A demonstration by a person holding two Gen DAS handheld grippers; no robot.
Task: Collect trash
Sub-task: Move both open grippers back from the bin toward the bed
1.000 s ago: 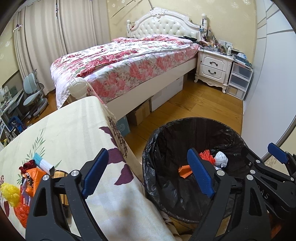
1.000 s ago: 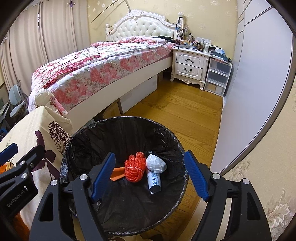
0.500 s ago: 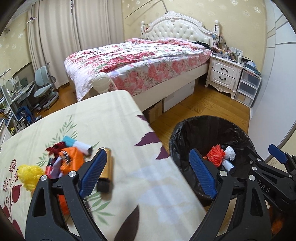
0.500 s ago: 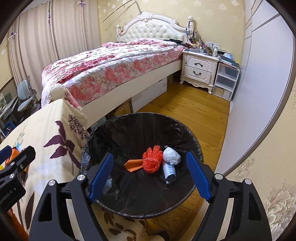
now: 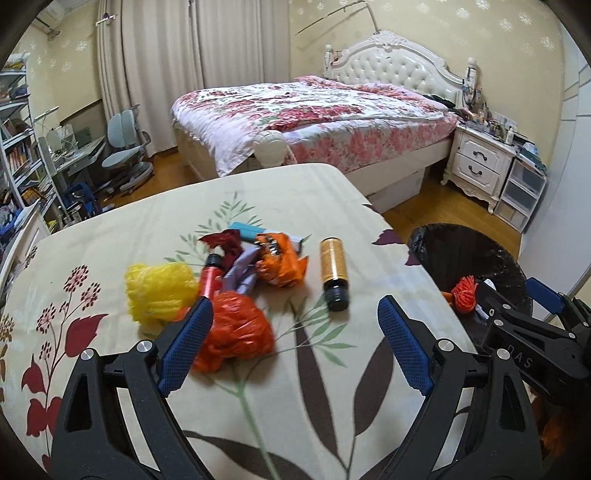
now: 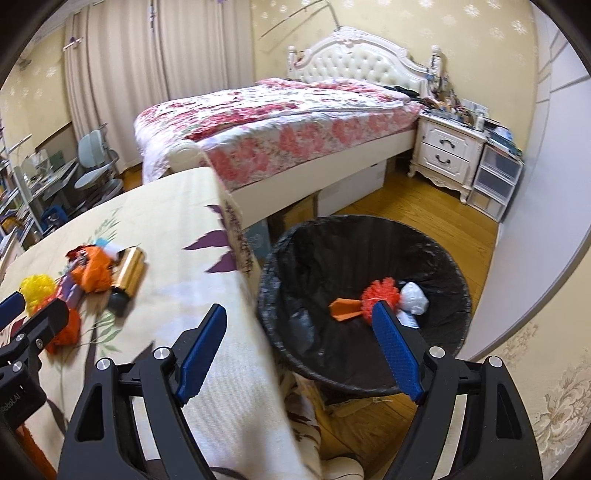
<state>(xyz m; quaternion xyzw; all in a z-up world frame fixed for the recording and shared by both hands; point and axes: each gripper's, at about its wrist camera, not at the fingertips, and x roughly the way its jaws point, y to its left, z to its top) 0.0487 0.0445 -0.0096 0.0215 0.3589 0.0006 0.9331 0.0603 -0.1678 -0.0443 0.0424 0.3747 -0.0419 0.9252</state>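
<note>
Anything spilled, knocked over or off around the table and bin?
Nothing spilled. The gold bottle lies on its side on the tablecloth, apart from the trash heap. The bin stands upright beside the table, with three pieces of trash inside. Both grippers are empty.

A home bedroom: a double bed with white tufted headboard and pink floral quilt (image 5: 314,114), a carved white two-drawer nightstand (image 5: 480,166), long cream pleated curtains (image 5: 166,74), pale yellow flowered wallpaper (image 6: 461,29) and a grey swivel desk chair (image 5: 125,151).
</note>
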